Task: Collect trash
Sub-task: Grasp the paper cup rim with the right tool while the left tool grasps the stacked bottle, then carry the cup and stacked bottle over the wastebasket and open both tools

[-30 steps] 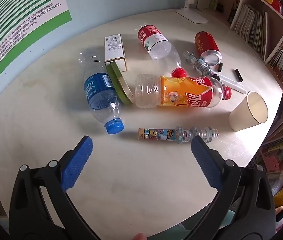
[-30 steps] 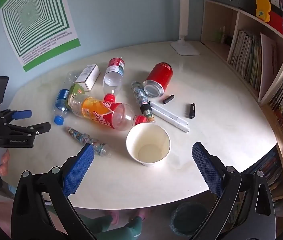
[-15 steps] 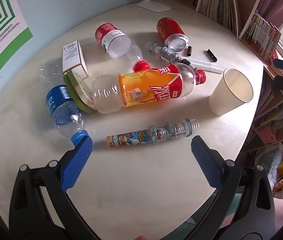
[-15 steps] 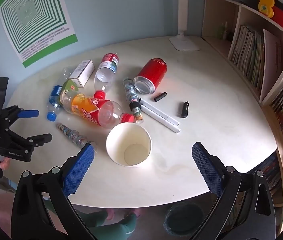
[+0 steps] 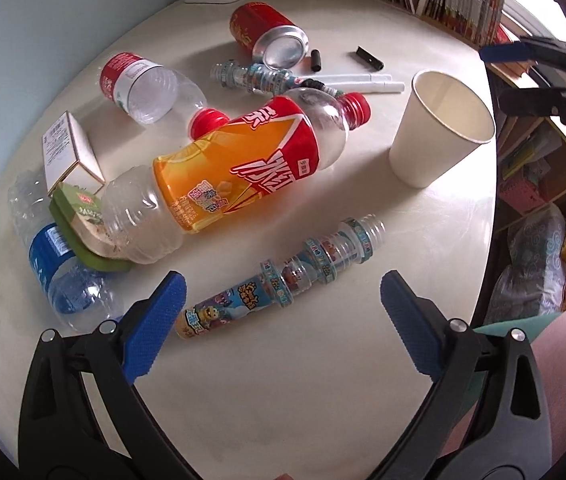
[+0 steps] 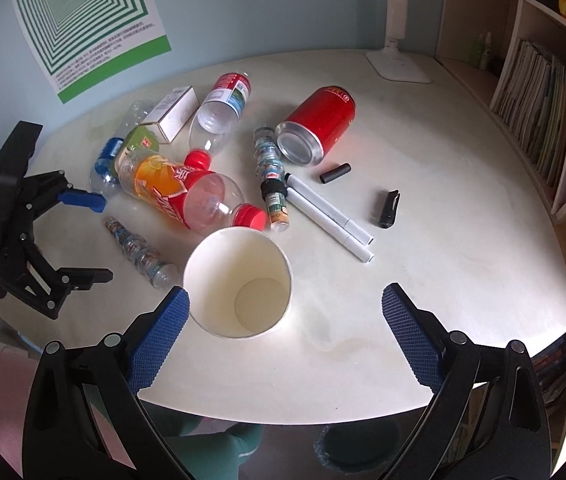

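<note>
Trash lies on a round white table (image 5: 283, 392). My left gripper (image 5: 283, 300) is open just above a slim cartoon-printed bottle (image 5: 279, 280), which also shows in the right wrist view (image 6: 135, 248). Beyond it lie an orange drink bottle (image 5: 235, 164), a blue-label water bottle (image 5: 59, 276), a red-label bottle (image 5: 143, 84) and a red can (image 5: 271, 36). My right gripper (image 6: 285, 308) is open, its left finger close to an upright white paper cup (image 6: 239, 280), which also shows in the left wrist view (image 5: 439, 128).
A white box (image 5: 69, 152), a green pad (image 5: 83, 224), a second slim bottle (image 5: 251, 76), two white markers (image 6: 331, 216) and black caps (image 6: 389, 208) lie on the table. A lamp base (image 6: 399, 64) stands at the back. Bookshelves (image 6: 543, 100) line the right. A bin (image 6: 359, 448) sits under the table's front edge.
My left gripper has moved in closer over the slim cartoon bottle and turned right. My right gripper has moved forward and down toward the paper cup. Both stay open.
</note>
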